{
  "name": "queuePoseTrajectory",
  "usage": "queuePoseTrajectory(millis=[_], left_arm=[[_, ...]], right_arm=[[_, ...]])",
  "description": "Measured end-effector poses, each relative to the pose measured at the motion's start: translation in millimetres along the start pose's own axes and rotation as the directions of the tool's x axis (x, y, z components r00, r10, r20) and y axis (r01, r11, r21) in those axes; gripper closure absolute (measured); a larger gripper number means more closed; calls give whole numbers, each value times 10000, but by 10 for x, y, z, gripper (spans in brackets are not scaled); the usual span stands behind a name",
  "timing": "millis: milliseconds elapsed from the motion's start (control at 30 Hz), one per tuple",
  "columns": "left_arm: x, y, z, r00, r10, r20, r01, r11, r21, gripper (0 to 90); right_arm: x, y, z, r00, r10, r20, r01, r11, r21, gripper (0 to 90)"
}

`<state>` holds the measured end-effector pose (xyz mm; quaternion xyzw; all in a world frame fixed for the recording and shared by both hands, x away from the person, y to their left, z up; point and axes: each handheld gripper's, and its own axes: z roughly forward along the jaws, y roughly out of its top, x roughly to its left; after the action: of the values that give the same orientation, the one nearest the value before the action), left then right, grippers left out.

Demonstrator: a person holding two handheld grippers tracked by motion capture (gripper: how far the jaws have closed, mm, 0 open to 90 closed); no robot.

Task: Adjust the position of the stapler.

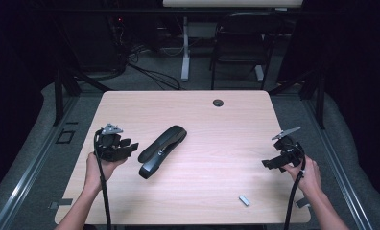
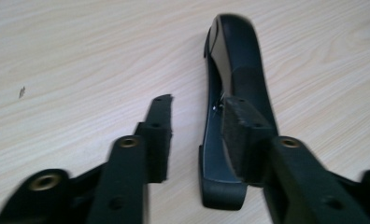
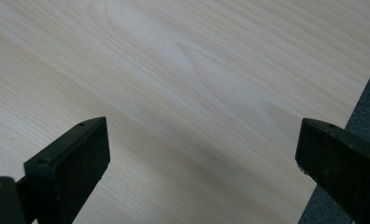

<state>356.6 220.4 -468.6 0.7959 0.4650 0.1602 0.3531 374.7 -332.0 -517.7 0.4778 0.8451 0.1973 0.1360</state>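
Pale wood-grain worktop [image 1: 217, 139] with a round cable hole [image 1: 218, 102] near its far edge, black stapler [image 1: 161, 150] lying flat just beside the left fingers [image 1: 130, 146], small grey block [image 1: 244, 200] near the front edge, below the right fingers [image 1: 269, 163]

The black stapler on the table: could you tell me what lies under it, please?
The black stapler lies directly on the bare wooden table, beside the open left gripper. Nothing pokes out around its edges. Whether something thin lies beneath cannot be seen, since its body covers that patch.
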Motion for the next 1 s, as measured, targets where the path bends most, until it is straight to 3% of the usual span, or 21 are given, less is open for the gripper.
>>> queuePoseTrajectory(millis=[33,133,200,333,600,1000], left_arm=[[7,-17,47,9997,192,-121,-187,9989,436,723],[-6,-31,91,9988,433,-211,-416,9964,737,798],[-42,-48,156,9961,833,-282,-790,9886,1283,848],[-66,-61,203,9946,1020,-197,-974,9815,1650,892],[-128,-63,241,9928,1166,278,-1198,9739,1926,900],[-124,-61,224,9932,949,675,-1067,9739,2005,900]], right_arm=[[0,2,-2,10000,-37,-14,37,10000,31,28],[0,3,1,10000,-46,-7,46,10000,62,28],[0,3,3,10000,-63,-20,63,9999,95,27],[2,2,2,10000,-70,-1,70,9999,76,28],[2,3,8,10000,-94,-7,94,9999,66,28],[10,6,13,10000,-27,-44,28,10000,88,28]])
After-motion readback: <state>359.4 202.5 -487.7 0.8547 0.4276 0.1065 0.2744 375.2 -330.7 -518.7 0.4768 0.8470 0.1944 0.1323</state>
